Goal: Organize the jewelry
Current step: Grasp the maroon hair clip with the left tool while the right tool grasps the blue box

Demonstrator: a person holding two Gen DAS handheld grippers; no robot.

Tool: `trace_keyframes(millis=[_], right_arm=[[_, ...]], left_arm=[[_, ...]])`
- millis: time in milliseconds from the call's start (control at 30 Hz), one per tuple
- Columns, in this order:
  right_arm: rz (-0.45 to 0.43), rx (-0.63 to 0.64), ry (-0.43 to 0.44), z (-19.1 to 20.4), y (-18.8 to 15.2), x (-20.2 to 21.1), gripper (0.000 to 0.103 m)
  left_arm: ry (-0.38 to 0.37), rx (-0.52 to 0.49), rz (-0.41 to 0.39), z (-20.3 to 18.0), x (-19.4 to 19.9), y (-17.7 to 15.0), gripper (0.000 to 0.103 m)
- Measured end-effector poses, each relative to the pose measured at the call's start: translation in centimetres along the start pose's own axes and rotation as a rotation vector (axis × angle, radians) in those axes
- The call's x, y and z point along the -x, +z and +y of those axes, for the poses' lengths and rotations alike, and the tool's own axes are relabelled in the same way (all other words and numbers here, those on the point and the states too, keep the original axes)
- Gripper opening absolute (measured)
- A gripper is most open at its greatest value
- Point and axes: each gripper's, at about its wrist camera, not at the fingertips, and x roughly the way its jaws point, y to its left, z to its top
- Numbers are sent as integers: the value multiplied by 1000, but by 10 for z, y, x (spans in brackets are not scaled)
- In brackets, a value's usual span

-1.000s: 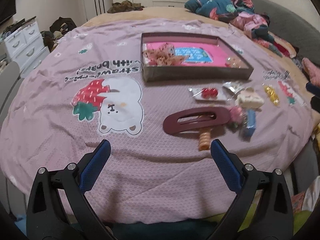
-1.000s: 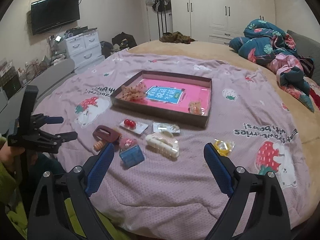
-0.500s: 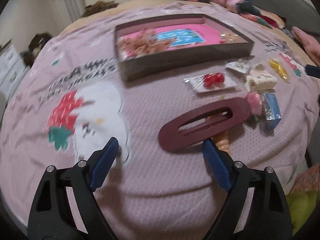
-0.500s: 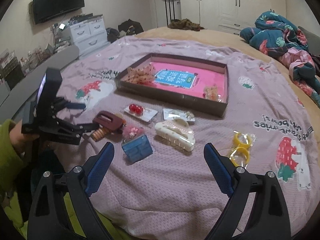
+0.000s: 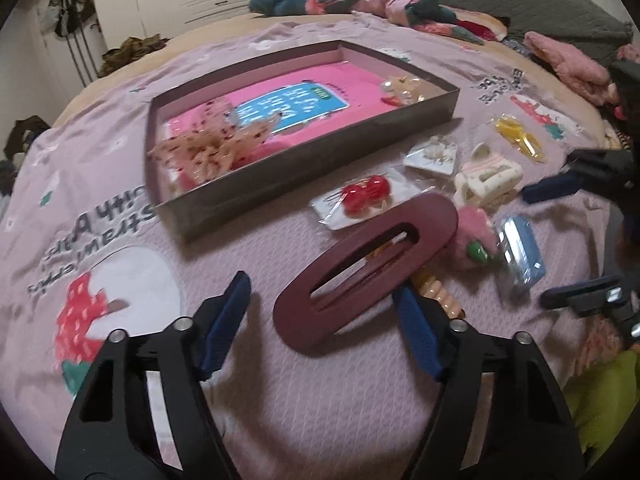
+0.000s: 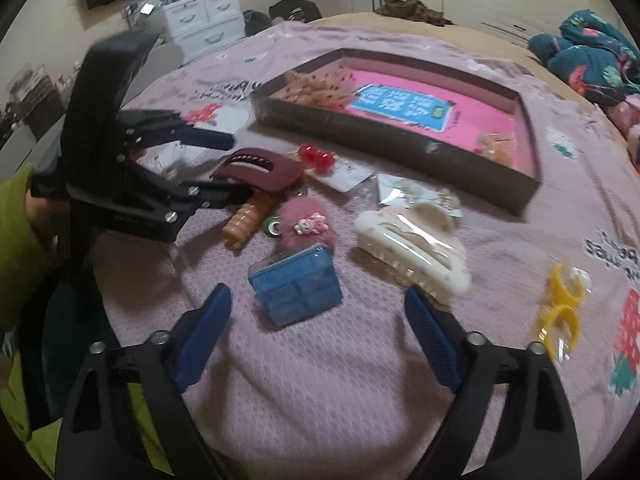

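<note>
Left gripper nearer maroon clip; pink bedspread

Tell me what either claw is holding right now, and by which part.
Nothing is held. The left claw is open around the near end of the maroon hair clip; the right claw is open near the blue box.

Blk gripper frames, blue pads, green sleeve

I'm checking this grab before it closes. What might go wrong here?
The left tongs are open around the maroon hair claw, which lies on the orange spiral clip; closing may catch both. The pink pompom touches the claw's far end and may get dragged along.
</note>
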Motion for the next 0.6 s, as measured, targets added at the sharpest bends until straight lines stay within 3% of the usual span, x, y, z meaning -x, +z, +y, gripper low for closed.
trace_keyframes(millis=[67, 200, 300, 367, 467, 600], right_arm=[[9, 5, 6, 1, 2, -6, 72], [19, 15, 45, 2, 6, -15, 49], [7, 39, 24, 4, 7, -13, 49], [0, 32, 13, 0, 7, -9, 49], [-18, 4, 5, -8, 6, 1, 49], [-46, -16, -17, -17, 9, 15, 49]], left_arm=[[-18, 2, -9, 1, -3, 3, 59], [-54, -1, -15, 1, -7, 7, 44], [-76, -2, -23, 2, -9, 8, 30], [-84, 12, -20, 6, -11, 8, 13], [-96, 19, -28, 7, -9, 7, 2], [-105, 39, -49, 9, 0, 6, 2]])
